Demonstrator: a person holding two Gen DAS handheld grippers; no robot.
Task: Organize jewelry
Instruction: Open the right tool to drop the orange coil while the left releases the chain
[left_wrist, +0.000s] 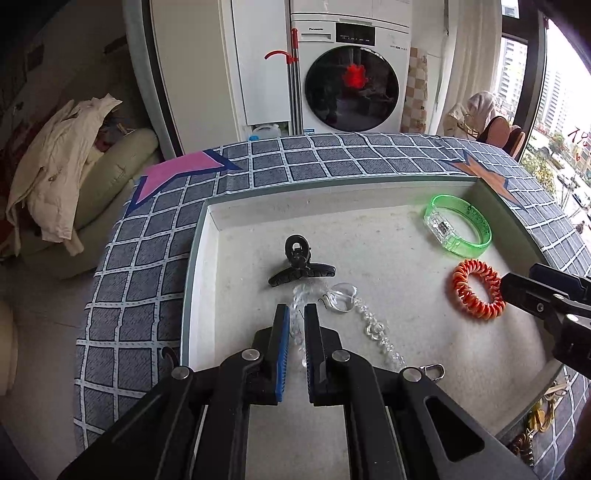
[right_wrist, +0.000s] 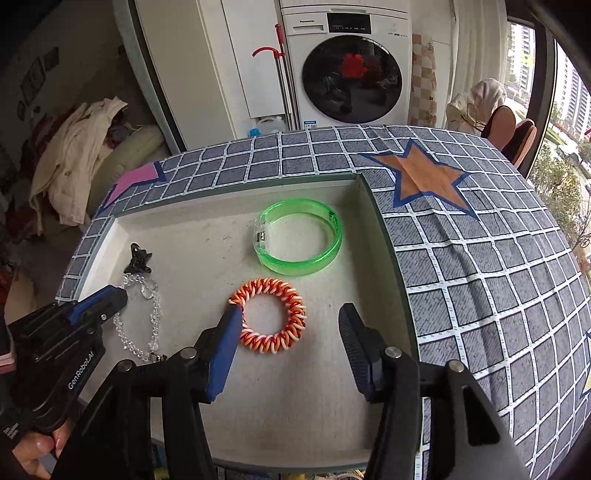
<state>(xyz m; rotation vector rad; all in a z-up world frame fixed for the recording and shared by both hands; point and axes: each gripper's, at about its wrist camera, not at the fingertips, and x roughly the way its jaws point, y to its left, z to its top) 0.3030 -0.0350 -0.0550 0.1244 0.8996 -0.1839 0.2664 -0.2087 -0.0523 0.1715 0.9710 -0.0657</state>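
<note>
Shallow white tray (right_wrist: 236, 406) on checked cloth, holding green bangle (right_wrist: 301, 264), orange coil bracelet (right_wrist: 271, 345) lying free between parted right gripper (right_wrist: 290, 341) pads, black hair claw (left_wrist: 301, 269), clear bead chain (left_wrist: 373, 326) pinched by closed left gripper (left_wrist: 297, 317); loose pieces outside remain, sorting likely unfinished.

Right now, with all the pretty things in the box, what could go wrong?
1. The left tongs are shut on the clear bead chain, which lies against the black plastic claw hair clip; lifting may drag the clip along.
2. The open right tongs have a pad touching the orange-and-white coiled hair tie; it could get nudged toward the green see-through plastic bangle.
</note>
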